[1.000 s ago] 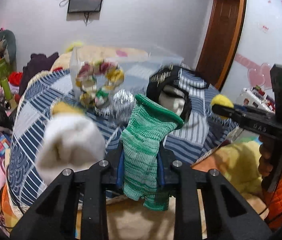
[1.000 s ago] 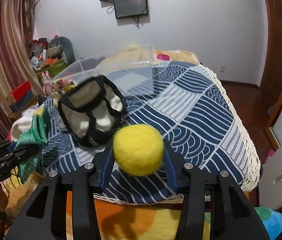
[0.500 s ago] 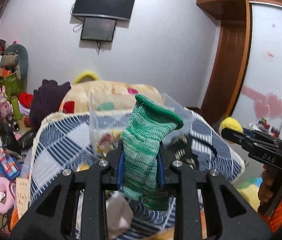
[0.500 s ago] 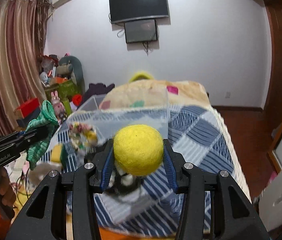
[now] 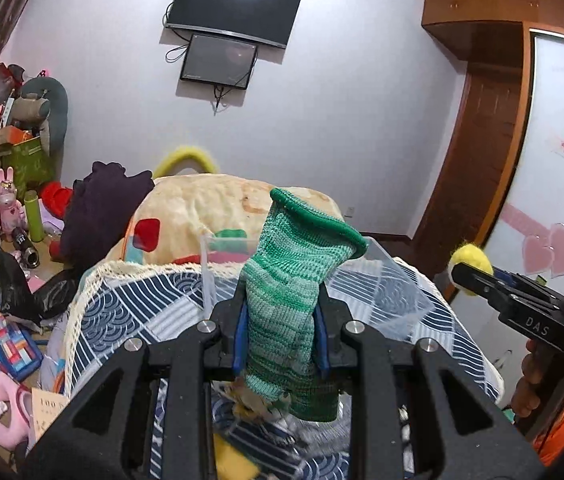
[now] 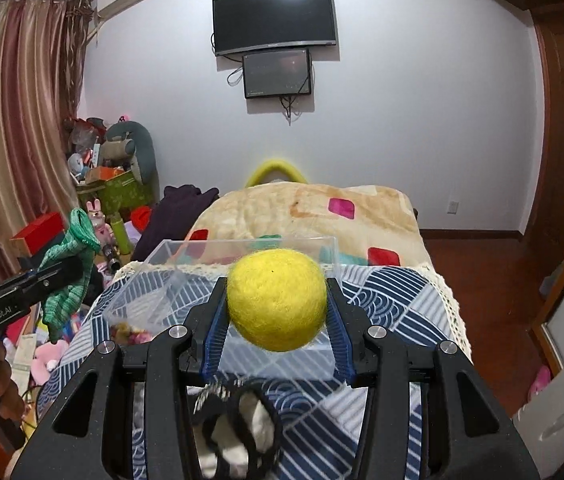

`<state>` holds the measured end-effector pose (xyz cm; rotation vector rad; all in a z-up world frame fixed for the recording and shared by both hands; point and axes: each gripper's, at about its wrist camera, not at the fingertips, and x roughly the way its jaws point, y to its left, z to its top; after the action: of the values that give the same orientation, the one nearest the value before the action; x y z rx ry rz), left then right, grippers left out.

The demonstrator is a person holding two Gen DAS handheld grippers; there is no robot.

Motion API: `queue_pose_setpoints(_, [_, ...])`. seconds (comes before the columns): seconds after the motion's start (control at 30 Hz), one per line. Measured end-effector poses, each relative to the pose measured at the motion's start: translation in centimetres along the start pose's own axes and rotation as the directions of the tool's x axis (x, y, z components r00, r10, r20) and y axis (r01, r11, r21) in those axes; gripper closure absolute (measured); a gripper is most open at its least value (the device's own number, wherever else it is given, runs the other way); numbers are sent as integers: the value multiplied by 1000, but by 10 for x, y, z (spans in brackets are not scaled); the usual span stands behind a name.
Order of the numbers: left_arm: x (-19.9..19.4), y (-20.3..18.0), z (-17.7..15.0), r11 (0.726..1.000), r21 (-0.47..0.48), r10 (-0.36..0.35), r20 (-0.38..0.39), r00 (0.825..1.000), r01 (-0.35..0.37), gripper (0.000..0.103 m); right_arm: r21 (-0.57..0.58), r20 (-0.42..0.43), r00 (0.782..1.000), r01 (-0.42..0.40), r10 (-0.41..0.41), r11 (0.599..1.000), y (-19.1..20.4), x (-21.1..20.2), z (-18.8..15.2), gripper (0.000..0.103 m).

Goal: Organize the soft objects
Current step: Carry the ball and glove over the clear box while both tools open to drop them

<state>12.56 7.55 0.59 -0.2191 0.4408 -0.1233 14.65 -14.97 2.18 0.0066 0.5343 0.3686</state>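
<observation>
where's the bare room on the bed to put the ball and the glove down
Free: the patterned quilt right of the clear box, out to its lace edge, and most of the box's floor. Crowded: the box's near-left corner with small colourful things, and the black-and-white pouch under the right gripper.

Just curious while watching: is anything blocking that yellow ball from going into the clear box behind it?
Nothing visible. The yellow ball, gripped by the right gripper, sits just before the clear box, whose top is open.
</observation>
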Motion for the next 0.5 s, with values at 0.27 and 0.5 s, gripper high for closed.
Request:
queue_pose_setpoints(0.27, [38, -2, 7, 999, 39, 35, -73, 997, -32, 76, -13, -81, 997, -3, 2, 1000, 7, 40, 6, 61])
queue_pose_setpoints(0.5, [79, -7, 1, 994, 100, 66, -208, 976, -46, 76, -49, -168, 985, 26, -34, 998, 8, 72, 4, 61])
